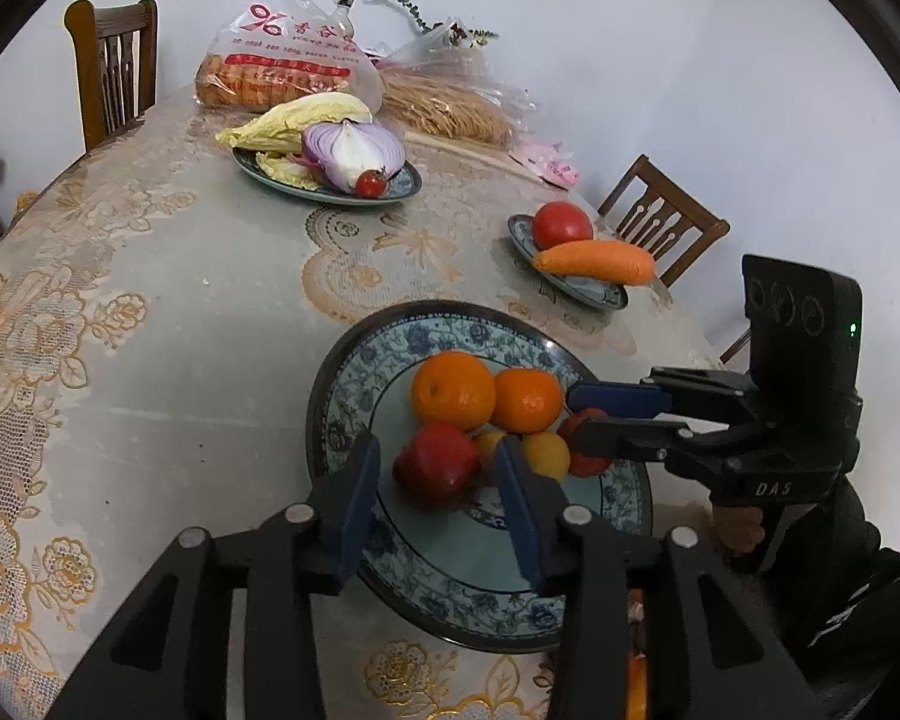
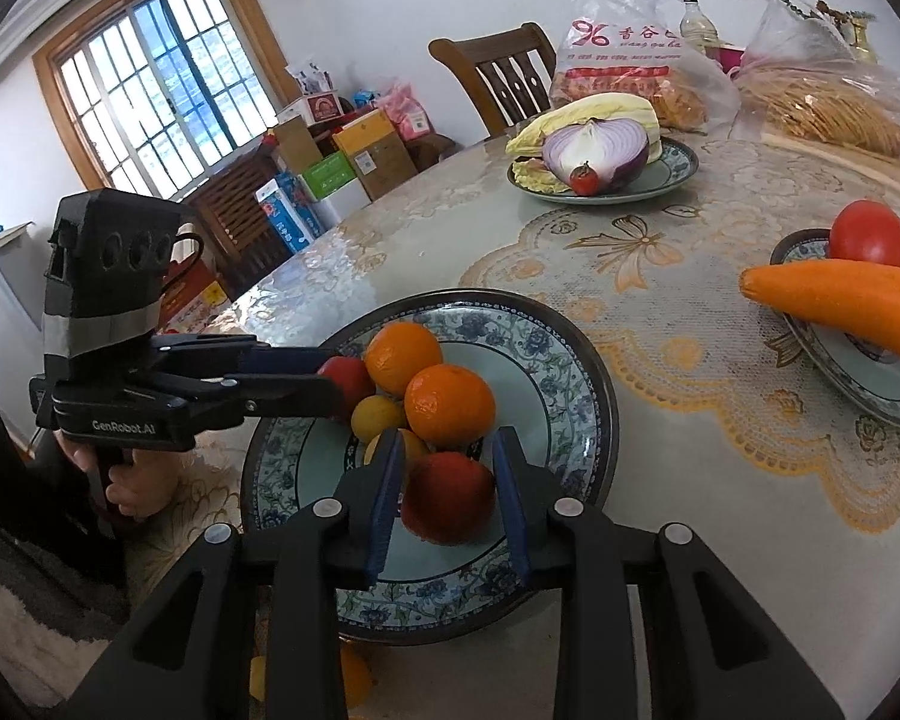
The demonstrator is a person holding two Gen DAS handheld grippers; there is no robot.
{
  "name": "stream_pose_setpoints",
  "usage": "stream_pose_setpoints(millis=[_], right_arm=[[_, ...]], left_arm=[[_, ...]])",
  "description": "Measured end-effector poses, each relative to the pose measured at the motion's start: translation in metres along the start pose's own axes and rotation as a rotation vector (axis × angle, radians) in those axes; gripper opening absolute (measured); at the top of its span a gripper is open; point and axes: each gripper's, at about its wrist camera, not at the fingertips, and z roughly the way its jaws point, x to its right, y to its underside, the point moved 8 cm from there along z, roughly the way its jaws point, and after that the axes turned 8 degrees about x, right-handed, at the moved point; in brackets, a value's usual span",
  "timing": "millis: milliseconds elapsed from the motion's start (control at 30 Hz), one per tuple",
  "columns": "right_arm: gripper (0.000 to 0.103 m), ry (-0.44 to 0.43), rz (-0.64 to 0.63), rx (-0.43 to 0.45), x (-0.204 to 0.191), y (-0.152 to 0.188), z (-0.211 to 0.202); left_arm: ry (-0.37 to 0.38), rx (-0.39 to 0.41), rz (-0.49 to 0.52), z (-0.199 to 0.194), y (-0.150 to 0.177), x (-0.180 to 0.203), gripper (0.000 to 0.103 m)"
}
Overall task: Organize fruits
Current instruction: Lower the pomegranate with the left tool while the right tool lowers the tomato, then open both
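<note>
My left gripper [image 1: 435, 492] and right gripper [image 2: 447, 489] each straddle a red apple [image 1: 435, 465] on the fruit plate [image 1: 390, 588], jaws slightly parted, pads not pressing. Oranges [image 1: 453, 390] crowd at twelve o'clock; the carrot plate [image 1: 588, 291] lies at two o'clock.

A lived-in home dining room.

A round tabletop [image 2: 450, 240] under a lace-patterned cover carries blue-patterned plates [image 2: 576, 372] of food and bagged groceries [image 2: 624, 60]. Carved wooden dining chairs [image 2: 498, 78] stand around it against plain white walls. Beneath a wood-framed barred window [image 2: 150, 78], cardboard boxes and packages [image 2: 342, 150] are stacked in a heap on low furniture.
</note>
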Motion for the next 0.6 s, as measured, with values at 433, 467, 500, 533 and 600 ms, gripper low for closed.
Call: stream_pose_setpoints(millis=[433,467,500,533,600], right_arm=[[0.04,0.042,-0.004,0.053,-0.009,-0.009,-0.02],[0.04,0.044,-0.01,0.064,-0.014,-0.01,-0.024],[0.04,0.045,-0.015,0.074,-0.018,-0.011,-0.027],[0.04,0.046,-0.02,0.081,-0.021,-0.012,-0.03],[0.04,0.052,-0.025,0.101,-0.03,-0.013,-0.039]], left_arm=[[-0.018,0.072,0.063,-0.028,-0.004,0.018,0.044],[-0.014,0.08,0.069,-0.032,-0.004,0.022,0.045],[-0.012,0.084,0.073,-0.036,-0.003,0.025,0.045],[-0.01,0.087,0.076,-0.039,-0.002,0.028,0.045],[-0.011,0.087,0.083,-0.047,0.002,0.034,0.046]])
